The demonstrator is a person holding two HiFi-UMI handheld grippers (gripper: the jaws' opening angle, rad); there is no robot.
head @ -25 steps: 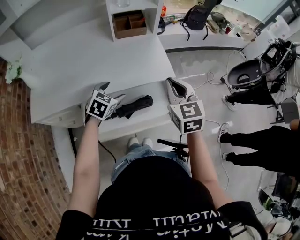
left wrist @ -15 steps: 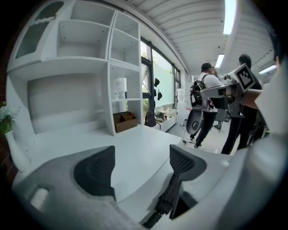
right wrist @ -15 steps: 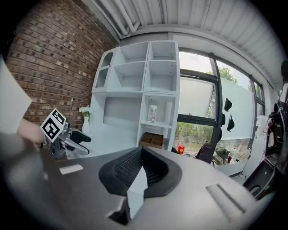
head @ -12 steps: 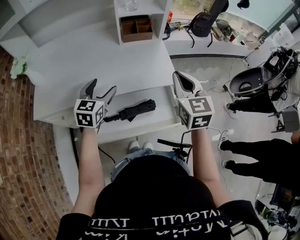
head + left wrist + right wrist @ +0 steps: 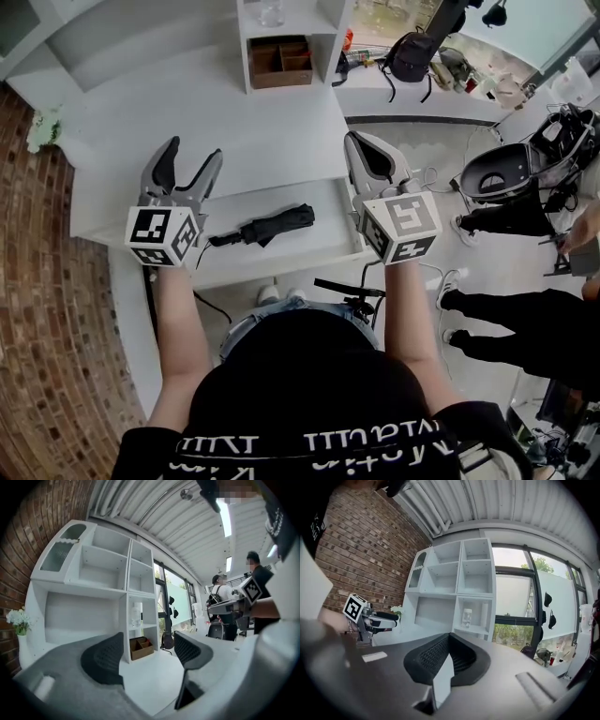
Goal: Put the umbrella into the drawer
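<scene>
A folded black umbrella (image 5: 267, 225) lies flat inside the pulled-out white drawer (image 5: 281, 266) of the desk. My left gripper (image 5: 192, 155) hovers above the desk's left front edge, well left of the umbrella. Its jaws are closing from wide open, with nothing between them. In the left gripper view the left gripper (image 5: 147, 653) points level at the shelf unit. My right gripper (image 5: 364, 142) is raised over the drawer's right end, shut and holding nothing. In the right gripper view the right gripper (image 5: 447, 656) has its pads together.
A white shelf unit (image 5: 281, 23) stands at the back of the desk (image 5: 187, 103), holding a brown wooden box (image 5: 279, 58) and a glass jar (image 5: 270, 11). White flowers (image 5: 42, 131) sit by the brick wall. A backpack (image 5: 412, 52) and people's legs (image 5: 525, 319) are at right.
Both grippers have lifted away from the drawer, the left one more and swinging up to point level. The umbrella stays in the drawer.
</scene>
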